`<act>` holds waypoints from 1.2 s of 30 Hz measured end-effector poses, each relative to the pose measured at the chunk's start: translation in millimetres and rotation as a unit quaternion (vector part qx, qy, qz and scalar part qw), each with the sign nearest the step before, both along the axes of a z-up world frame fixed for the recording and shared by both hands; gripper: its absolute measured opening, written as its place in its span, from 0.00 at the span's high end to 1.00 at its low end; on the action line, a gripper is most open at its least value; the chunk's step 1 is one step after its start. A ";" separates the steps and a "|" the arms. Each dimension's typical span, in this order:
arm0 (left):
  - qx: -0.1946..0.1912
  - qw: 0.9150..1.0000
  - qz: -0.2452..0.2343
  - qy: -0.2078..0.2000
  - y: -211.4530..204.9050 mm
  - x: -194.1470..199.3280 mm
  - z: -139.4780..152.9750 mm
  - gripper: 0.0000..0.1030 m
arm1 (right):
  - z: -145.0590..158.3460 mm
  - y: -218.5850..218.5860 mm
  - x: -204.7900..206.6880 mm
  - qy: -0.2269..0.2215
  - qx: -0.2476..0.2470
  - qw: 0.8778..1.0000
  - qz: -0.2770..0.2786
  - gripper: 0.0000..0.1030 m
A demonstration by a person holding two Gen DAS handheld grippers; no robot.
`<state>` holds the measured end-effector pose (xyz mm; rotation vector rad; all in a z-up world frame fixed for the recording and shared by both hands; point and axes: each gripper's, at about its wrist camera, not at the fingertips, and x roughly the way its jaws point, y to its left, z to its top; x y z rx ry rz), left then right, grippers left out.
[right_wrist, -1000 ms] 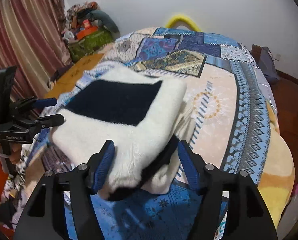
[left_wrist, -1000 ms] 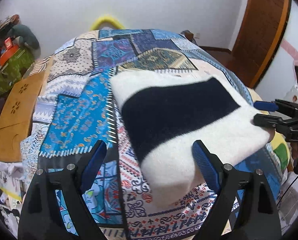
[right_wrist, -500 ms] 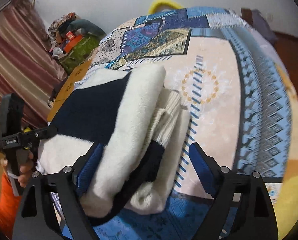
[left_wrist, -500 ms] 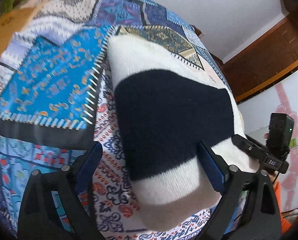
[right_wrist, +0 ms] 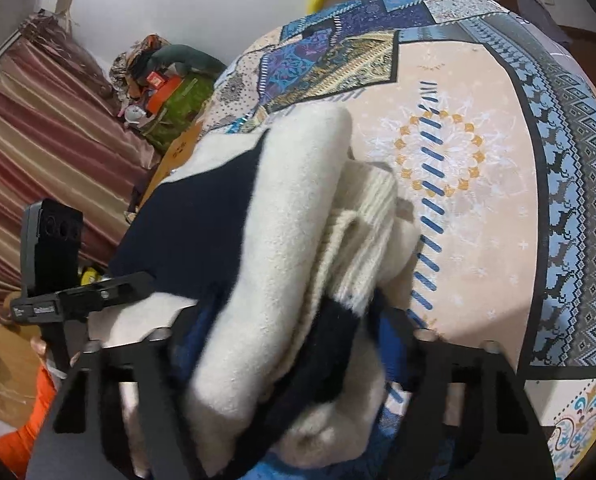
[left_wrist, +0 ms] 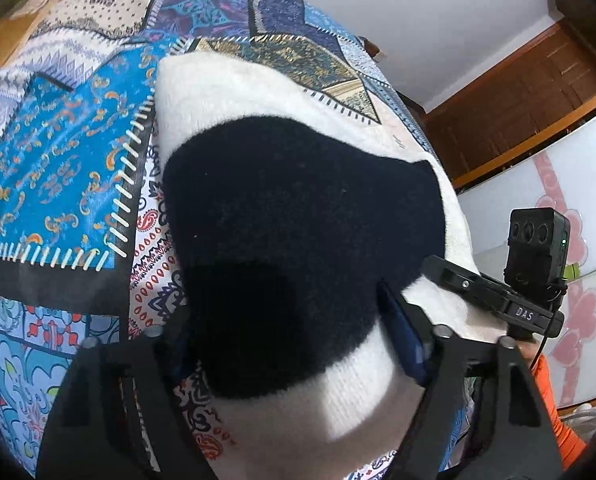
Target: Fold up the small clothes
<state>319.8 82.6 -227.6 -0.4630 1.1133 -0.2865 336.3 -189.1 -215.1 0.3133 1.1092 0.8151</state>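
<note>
A folded cream and navy sweater [left_wrist: 298,208] lies on the patterned bedspread [left_wrist: 57,160]. My left gripper [left_wrist: 289,344] straddles its near end, jaws closing, with both blue pads against the bulging knit. The right gripper's body [left_wrist: 494,300] shows at the sweater's far right edge. In the right wrist view the sweater [right_wrist: 289,208] shows its stacked layers and ribbed hem. My right gripper [right_wrist: 293,340] is closing on that layered end, the fabric squeezed between its fingers. The left gripper [right_wrist: 77,300] sits at the sweater's opposite side.
The bedspread [right_wrist: 478,160] stretches bare to the right and behind the sweater. A pile of bags and clothes [right_wrist: 165,80] sits beyond the bed by a striped curtain [right_wrist: 37,140]. A wooden door [left_wrist: 538,92] stands at the right. An orange sleeve [left_wrist: 554,400] is beside the bed.
Both grippers dropped and tilted down over the sweater's two ends. Their jaws widened, then narrowed onto the fabric, which now fills the gap between each pair of fingers.
</note>
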 end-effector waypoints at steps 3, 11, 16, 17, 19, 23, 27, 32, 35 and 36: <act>0.006 1.000 -0.004 -0.017 2.0 -9.0 14.4 0.39 | 11.4 0.9 -7.9 -0.023 -0.012 1.000 0.002 0.55; 0.037 0.995 0.005 -0.090 18.9 -35.5 71.3 0.42 | 57.2 16.1 -26.8 -0.098 -0.020 0.995 0.003 0.62; 0.040 0.989 0.026 -0.137 47.4 -51.8 110.4 0.42 | 98.6 40.1 -35.6 -0.148 -0.007 0.989 0.008 0.62; 0.042 0.988 0.030 -0.145 54.5 -55.4 117.3 0.42 | 104.7 45.2 -37.1 -0.156 -0.005 0.988 0.010 0.62; 0.046 0.986 0.037 -0.153 63.7 -58.1 124.2 0.42 | 117.9 60.1 -40.8 -0.170 -0.002 0.985 0.014 0.62; 0.052 0.985 0.057 -0.151 90.7 -66.2 120.2 0.42 | 123.3 85.9 -45.6 -0.179 -0.003 0.984 0.024 0.62; 0.047 0.988 0.071 -0.125 117.2 -65.2 95.0 0.42 | 108.6 113.8 -45.4 -0.164 -0.009 0.986 0.038 0.62; 0.021 0.994 0.078 -0.067 143.8 -59.2 37.1 0.42 | 71.5 140.7 -39.2 -0.123 -0.031 0.990 0.056 0.62; 0.014 0.996 0.078 -0.032 151.4 -50.8 2.9 0.42 | 45.7 149.0 -34.5 -0.096 -0.051 0.992 0.063 0.62; 0.012 0.997 0.077 -0.020 152.1 -47.6 -8.4 0.40 | 37.8 150.3 -32.3 -0.088 -0.059 0.992 0.064 0.62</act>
